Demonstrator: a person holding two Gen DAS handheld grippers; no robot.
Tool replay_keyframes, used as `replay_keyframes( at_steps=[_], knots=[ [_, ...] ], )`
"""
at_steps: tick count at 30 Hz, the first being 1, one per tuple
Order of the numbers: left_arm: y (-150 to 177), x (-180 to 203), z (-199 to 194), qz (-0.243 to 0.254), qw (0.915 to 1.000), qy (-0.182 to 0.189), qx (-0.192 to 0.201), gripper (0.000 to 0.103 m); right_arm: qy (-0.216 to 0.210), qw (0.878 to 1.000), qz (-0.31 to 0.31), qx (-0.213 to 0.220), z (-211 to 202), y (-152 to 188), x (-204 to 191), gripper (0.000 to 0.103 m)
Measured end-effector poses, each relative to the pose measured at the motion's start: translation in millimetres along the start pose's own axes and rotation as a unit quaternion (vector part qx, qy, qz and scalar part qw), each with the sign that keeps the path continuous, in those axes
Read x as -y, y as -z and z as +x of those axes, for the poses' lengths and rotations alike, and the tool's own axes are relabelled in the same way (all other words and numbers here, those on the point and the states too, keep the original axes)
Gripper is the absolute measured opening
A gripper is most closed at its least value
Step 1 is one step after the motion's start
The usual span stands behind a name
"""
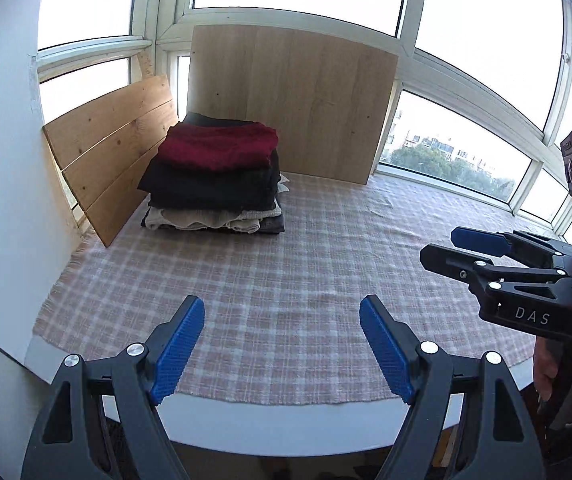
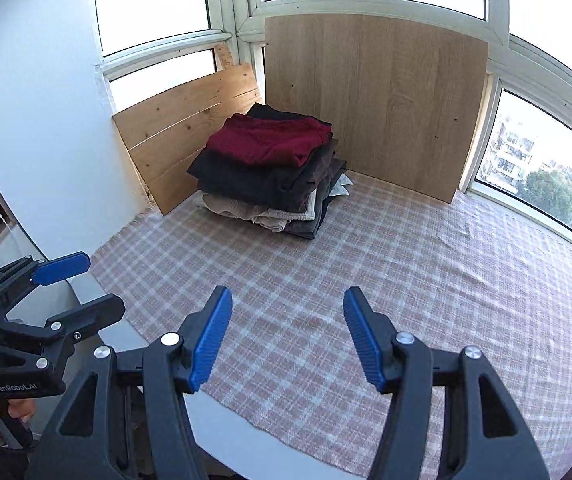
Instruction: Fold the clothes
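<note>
A neat stack of folded clothes (image 1: 213, 184), dark red on top, sits in the corner; both grippers (image 1: 281, 344) (image 2: 288, 336) hover with jaws spread, empty; folding looks finished.

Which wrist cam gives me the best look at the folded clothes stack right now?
The right wrist view. It looks down on the folded clothes stack, showing the dark red garment on top plus the front and right edges of the layers. The left wrist view shows the stack lower and more side-on, mostly front edges.
</note>
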State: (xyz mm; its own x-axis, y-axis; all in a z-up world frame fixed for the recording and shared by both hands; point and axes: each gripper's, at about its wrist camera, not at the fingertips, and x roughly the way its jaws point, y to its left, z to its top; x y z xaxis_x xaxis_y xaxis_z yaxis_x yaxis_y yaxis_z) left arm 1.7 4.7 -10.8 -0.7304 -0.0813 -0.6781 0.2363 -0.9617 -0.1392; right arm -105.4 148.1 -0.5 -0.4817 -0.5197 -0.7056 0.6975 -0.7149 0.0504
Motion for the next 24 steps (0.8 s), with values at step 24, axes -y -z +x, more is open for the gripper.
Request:
replay_keyframes(
  at_steps=[24],
  knots=[
    [55, 75, -96, -0.001, 0.9989, -0.023, 0.04, 0.079, 0.02, 0.998, -0.002, 0.06, -123, 82, 5, 0.058]
  ],
)
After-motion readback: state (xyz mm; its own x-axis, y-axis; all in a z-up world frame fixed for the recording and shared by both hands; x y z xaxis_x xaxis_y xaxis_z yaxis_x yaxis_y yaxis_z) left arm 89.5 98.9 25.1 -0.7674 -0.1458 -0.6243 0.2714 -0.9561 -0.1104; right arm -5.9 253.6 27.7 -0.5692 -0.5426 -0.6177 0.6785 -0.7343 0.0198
